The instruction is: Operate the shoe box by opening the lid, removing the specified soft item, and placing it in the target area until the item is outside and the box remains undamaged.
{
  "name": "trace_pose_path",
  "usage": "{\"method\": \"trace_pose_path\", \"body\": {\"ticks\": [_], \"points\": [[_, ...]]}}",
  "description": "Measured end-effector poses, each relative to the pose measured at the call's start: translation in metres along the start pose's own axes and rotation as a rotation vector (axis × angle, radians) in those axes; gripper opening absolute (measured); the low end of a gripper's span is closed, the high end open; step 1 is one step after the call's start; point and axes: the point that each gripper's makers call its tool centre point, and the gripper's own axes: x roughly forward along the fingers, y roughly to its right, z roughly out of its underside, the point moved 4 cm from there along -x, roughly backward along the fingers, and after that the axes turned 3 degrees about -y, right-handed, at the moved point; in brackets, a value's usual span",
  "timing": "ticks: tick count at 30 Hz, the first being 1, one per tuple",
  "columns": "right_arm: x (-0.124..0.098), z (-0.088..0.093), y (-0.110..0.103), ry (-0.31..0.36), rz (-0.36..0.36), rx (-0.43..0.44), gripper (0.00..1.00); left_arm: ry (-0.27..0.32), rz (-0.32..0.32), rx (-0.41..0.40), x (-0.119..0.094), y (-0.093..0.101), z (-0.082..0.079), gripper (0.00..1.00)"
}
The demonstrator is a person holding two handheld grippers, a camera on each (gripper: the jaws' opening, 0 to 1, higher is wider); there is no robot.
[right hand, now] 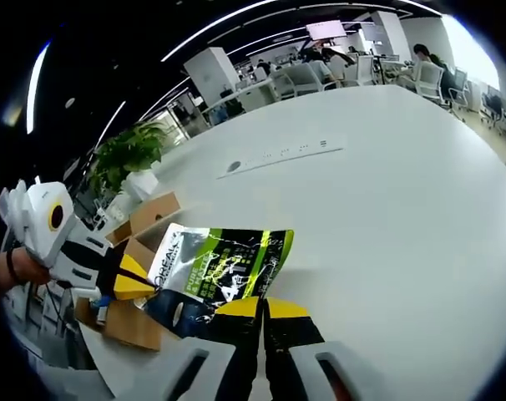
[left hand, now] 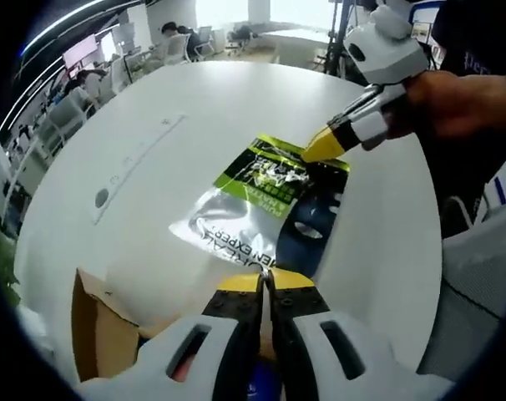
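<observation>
Both tools clamp opposite edges of a green-and-silver soft packet [left hand: 251, 200], holding it over the white counter [left hand: 169, 134]. The left tool [left hand: 266, 282] and right tool [right hand: 262, 307] have jaws pressed together on it, beside the open cardboard shoe box [right hand: 136, 242].

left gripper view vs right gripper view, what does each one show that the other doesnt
Left gripper view: a person's hand holding the right claw at the far edge of the green and silver packet.
Right gripper view: a potted plant, and the left claw pinching the packet over the cardboard shoe box.
Both: the packet held at opposite edges by the two claws, the box, the white table, an office behind.
</observation>
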Motion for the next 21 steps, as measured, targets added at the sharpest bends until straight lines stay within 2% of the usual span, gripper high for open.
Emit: {"method": "trace_pose_path", "body": {"ticks": [2,4,7,18,21], "points": [[0.002,0.002,0.001,-0.013,0.003,-0.015,0.0,-0.016,0.02,0.008,0.003,0.003,0.003,0.01],[0.004,0.003,0.001,-0.018,-0.002,-0.017,0.0,-0.036,0.012,0.045,0.006,0.003,0.005,0.01],[0.008,0.004,0.004,-0.026,0.001,-0.022,0.0,-0.05,0.015,0.054,0.015,0.003,0.007,0.01],[0.012,0.009,0.003,-0.038,0.001,-0.022,0.0,-0.109,0.002,0.104,0.025,0.003,0.008,0.01],[0.013,0.013,0.002,-0.048,0.001,-0.027,0.0,-0.122,0.005,0.145,0.028,0.002,0.008,0.01]]}}
